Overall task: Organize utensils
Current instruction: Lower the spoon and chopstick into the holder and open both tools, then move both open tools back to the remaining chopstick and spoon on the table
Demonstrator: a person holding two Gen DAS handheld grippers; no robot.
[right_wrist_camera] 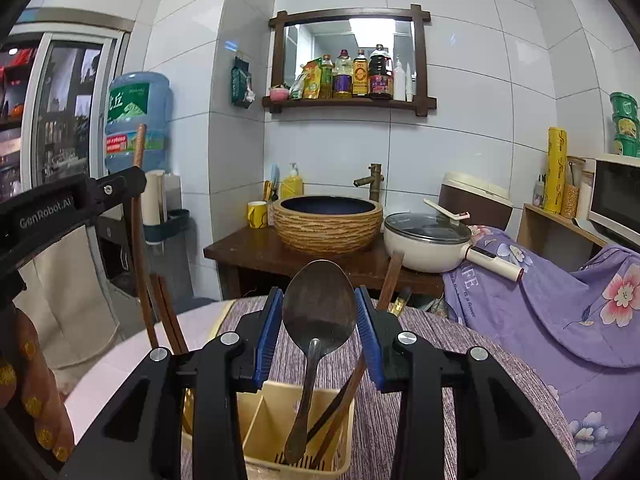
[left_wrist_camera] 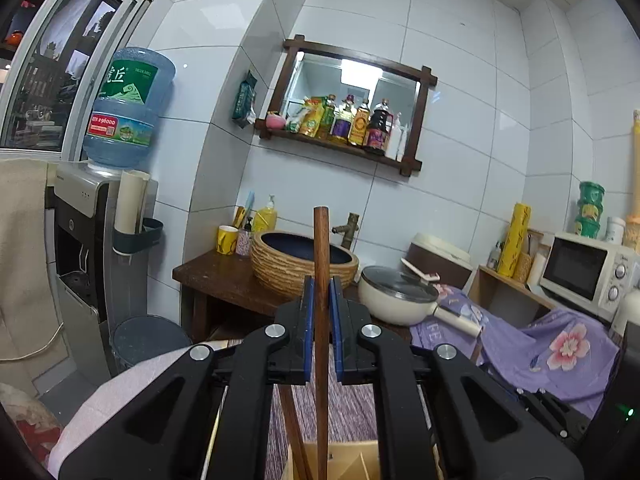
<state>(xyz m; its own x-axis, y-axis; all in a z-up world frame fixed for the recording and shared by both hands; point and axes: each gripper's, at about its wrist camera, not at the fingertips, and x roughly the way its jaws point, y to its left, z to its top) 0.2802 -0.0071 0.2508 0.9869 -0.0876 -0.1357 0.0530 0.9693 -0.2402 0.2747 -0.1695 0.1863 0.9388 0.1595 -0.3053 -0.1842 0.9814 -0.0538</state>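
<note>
My left gripper [left_wrist_camera: 320, 280] is shut on a brown wooden chopstick [left_wrist_camera: 321, 240] that stands upright through its blue pads. In the right wrist view the same chopstick [right_wrist_camera: 140, 148] rises at the left, with two more chopsticks [right_wrist_camera: 166, 316] leaning beside it. My right gripper [right_wrist_camera: 319, 296] is shut on the bowl of a metal spoon [right_wrist_camera: 320, 320]. The spoon's bowl points up and its handle hangs down into a beige plastic utensil holder [right_wrist_camera: 260, 432]. Brown chopsticks [right_wrist_camera: 340, 404] lean to the right out of that holder. The holder's top edge [left_wrist_camera: 348, 460] shows below the left gripper.
The holder stands on a purple striped mat [right_wrist_camera: 420, 360]. Behind are a woven-look basin [right_wrist_camera: 328, 228] on a dark wooden stand, a white lidded pan [right_wrist_camera: 428, 244], a water dispenser [left_wrist_camera: 88, 240] at left, and a microwave [left_wrist_camera: 588, 272] at right. A floral purple cloth [right_wrist_camera: 560, 312] hangs at right. A hand [right_wrist_camera: 36, 400] shows at lower left.
</note>
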